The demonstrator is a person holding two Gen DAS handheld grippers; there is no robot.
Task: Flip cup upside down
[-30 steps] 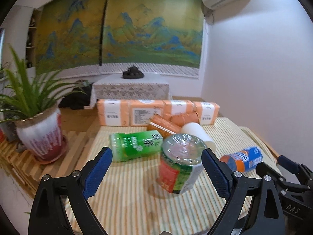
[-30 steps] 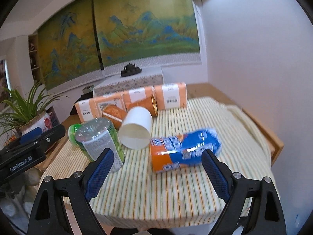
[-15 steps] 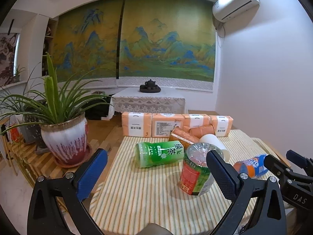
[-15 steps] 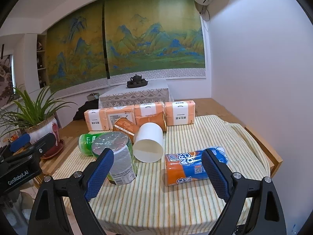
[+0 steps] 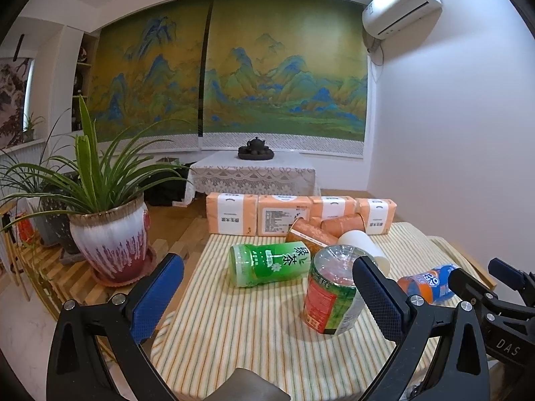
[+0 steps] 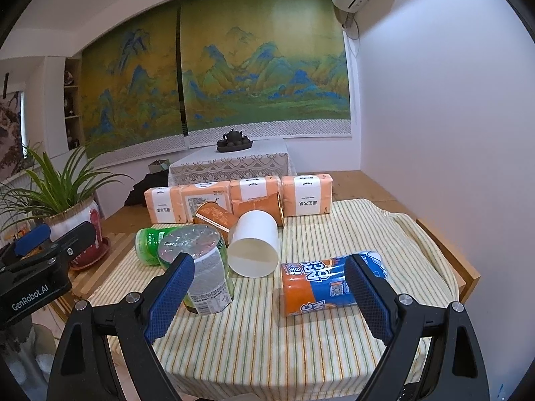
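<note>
Striped cloth is covering the surface (image 6: 334, 351), with a mountain mural spanning the wall behind and a potted plant (image 5: 107, 234) standing off to the left. The left claw (image 5: 267, 295) is hovering level above the near edge, its blue pads spread wide and gripping nothing. The right claw (image 6: 271, 292) is hovering alongside at a similar height, likewise spread wide and empty; each claw's body is showing at the margin of the other's view. The cup (image 6: 254, 249), white paper, is lying on its side mid-surface with its open mouth facing the cameras, well apart from both claws. An inverted green-labelled cup (image 6: 200, 267) is standing just left of it, leaning slightly. A green bottle (image 5: 271, 262) is lying behind that, and an orange-and-blue bottle (image 6: 331, 282) is lying to the right. Orange tissue packs (image 6: 240, 195) are lining the far edge.
</note>
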